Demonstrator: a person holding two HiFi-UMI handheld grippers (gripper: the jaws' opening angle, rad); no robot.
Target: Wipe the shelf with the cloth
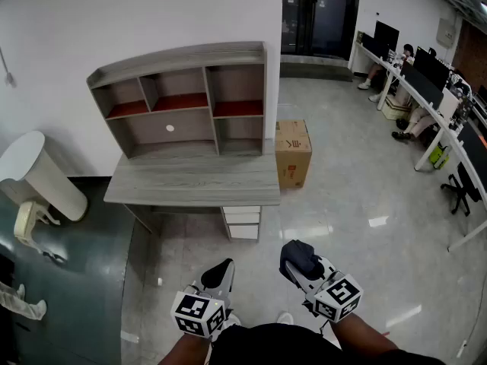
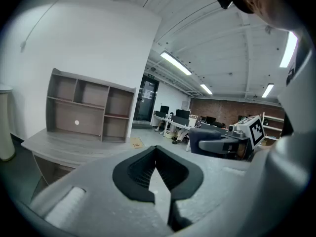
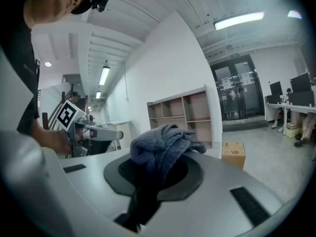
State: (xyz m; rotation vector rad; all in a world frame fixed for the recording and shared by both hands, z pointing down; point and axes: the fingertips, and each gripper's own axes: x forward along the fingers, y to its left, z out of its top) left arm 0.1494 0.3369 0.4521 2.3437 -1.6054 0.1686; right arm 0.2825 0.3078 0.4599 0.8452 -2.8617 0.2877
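Note:
A grey wooden shelf unit [image 1: 186,97] with open compartments stands on a desk [image 1: 194,179] against the white wall; it also shows in the left gripper view [image 2: 89,105] and the right gripper view [image 3: 180,113]. My right gripper [image 1: 298,261] is shut on a dark blue-grey cloth [image 3: 163,144], bunched between its jaws [image 1: 300,258]. My left gripper [image 1: 219,271] is shut with nothing in it [image 2: 157,169]. Both are held low near my body, well short of the desk.
A cardboard box [image 1: 292,152] sits on the floor right of the desk. White drawers [image 1: 242,223] hang under the desk. A white cylinder-shaped device [image 1: 38,175] stands left. Office desks with monitors [image 1: 426,82] and seated people line the right side.

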